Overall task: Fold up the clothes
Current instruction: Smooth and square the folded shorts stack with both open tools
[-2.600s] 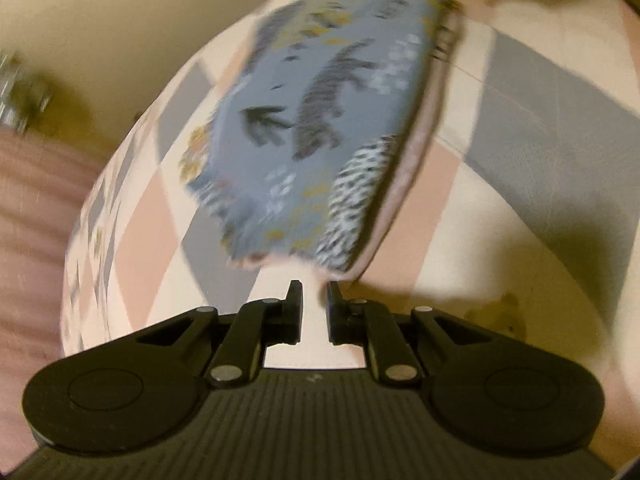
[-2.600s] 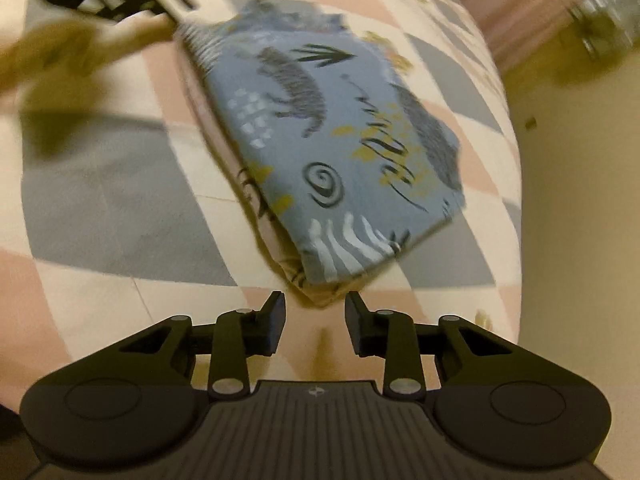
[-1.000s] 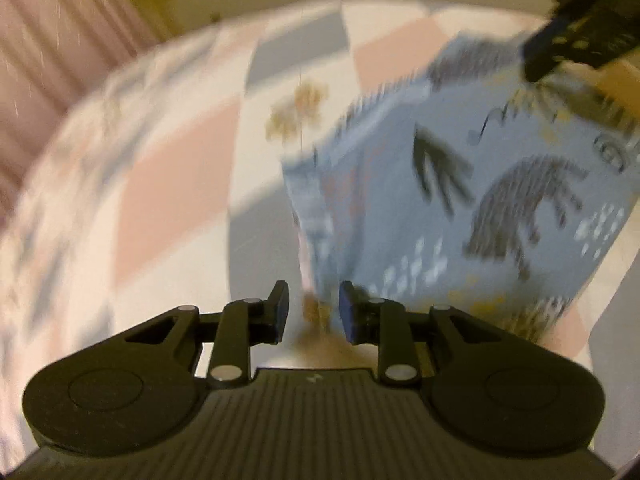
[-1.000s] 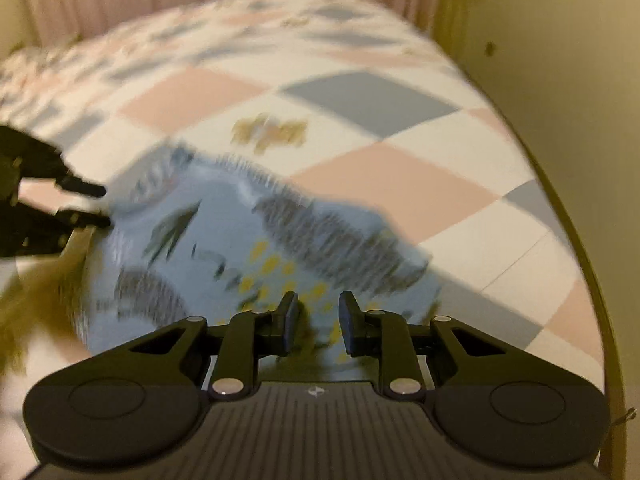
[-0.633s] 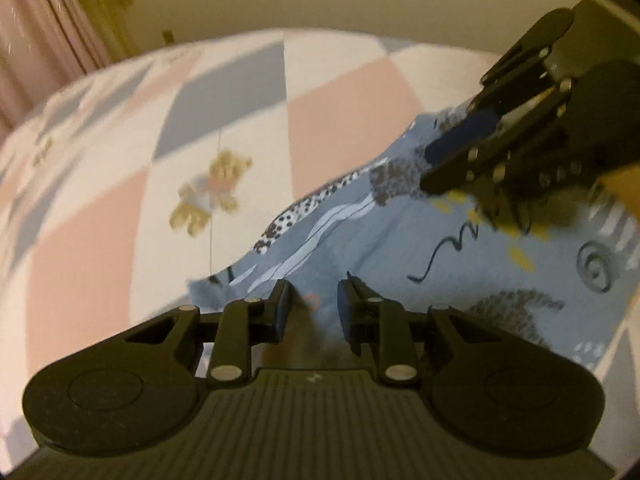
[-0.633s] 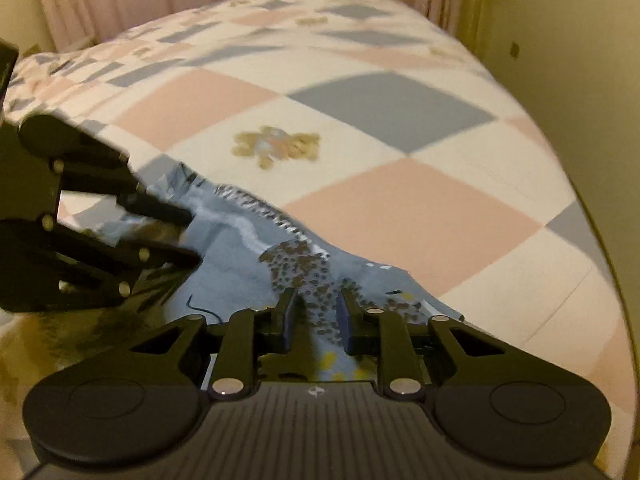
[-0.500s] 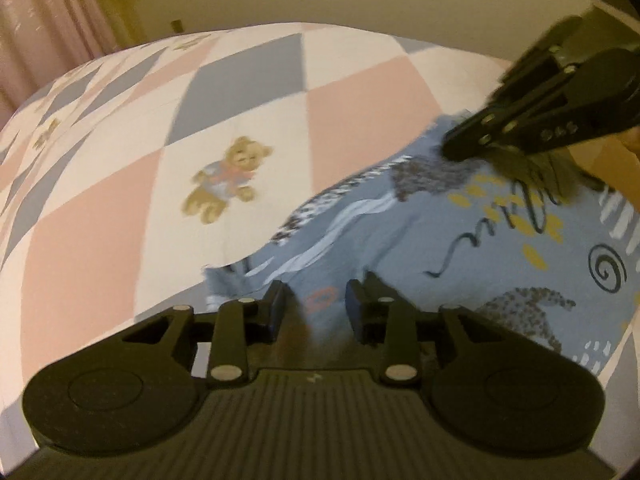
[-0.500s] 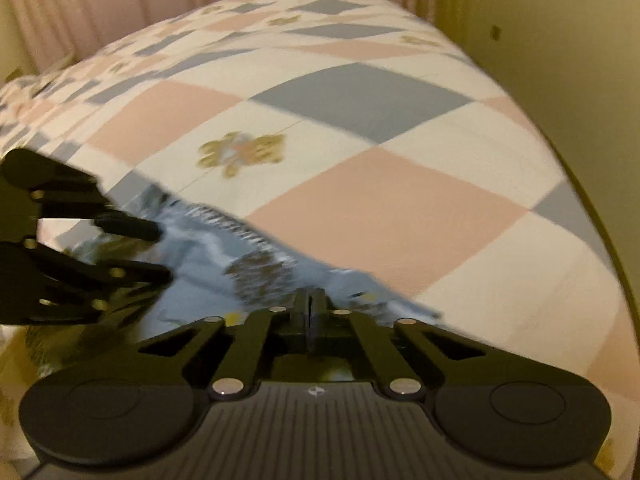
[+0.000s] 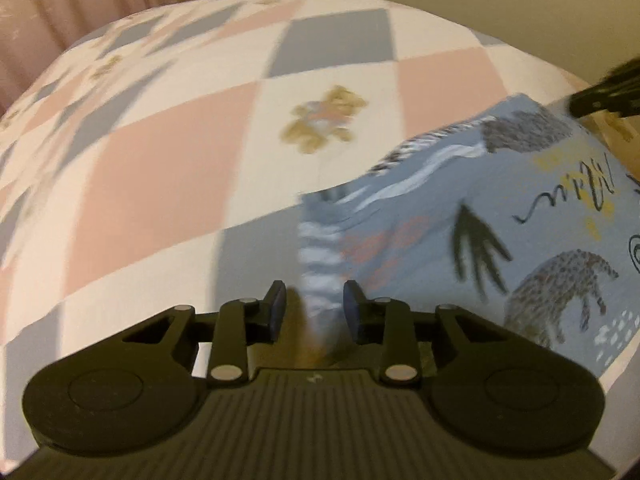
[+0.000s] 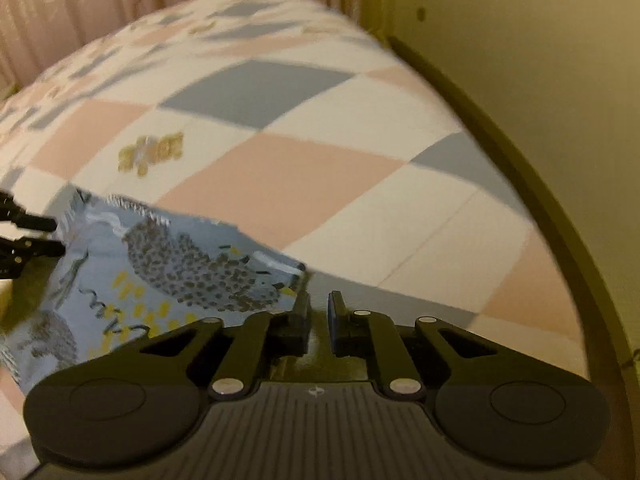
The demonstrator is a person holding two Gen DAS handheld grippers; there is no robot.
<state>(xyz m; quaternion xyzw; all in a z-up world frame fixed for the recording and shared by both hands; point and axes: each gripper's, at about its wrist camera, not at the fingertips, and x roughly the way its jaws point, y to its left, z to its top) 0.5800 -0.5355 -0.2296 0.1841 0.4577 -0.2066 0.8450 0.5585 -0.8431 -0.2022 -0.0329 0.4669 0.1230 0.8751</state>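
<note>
The blue cotton garment with printed animals (image 9: 500, 216) lies folded on the bed with the pink, grey and white checked cover (image 9: 168, 168). Half a second ago the right hand-held gripper (image 10: 318, 316) was pressed together at the garment's corner; now its jaws stand slightly apart with nothing between them, just beside that corner. The left hand-held gripper (image 9: 314, 306) stays spread, and a striped edge of the garment lies in the gap without being pinched. The garment also sits more to the right in the left view than before. I judge the right side has released the cloth.
</note>
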